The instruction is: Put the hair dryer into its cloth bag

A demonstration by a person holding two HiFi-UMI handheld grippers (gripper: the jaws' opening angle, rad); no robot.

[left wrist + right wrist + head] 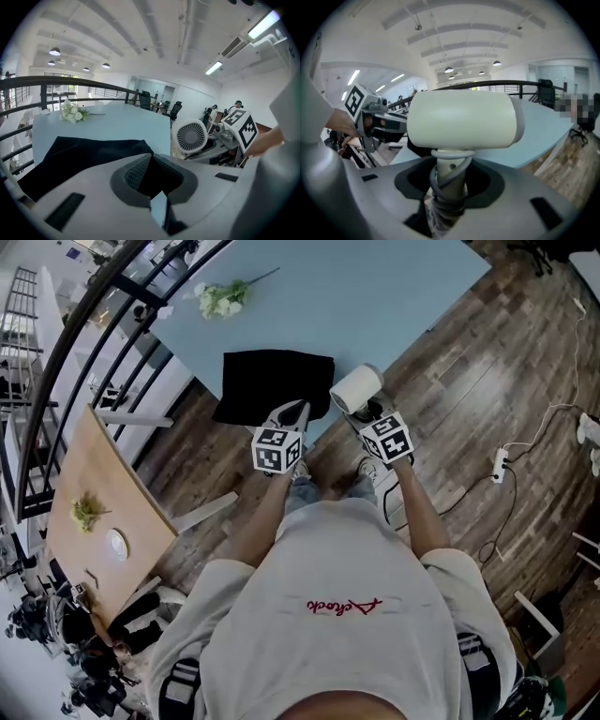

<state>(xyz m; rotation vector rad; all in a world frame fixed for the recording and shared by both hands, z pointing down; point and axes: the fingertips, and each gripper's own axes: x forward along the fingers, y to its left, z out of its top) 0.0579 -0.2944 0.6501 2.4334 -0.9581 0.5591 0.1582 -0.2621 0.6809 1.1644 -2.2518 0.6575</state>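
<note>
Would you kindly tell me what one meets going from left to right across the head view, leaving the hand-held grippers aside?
Wooden tabletop → black cloth bag → hair dryer → white power strip.

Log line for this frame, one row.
left gripper: shut on cloth bag | right gripper: shut on hair dryer handle | hair dryer outside bag

Bright, even light from ceiling strips [267,24]; fisheye edges; foreground seemingly soft.
</note>
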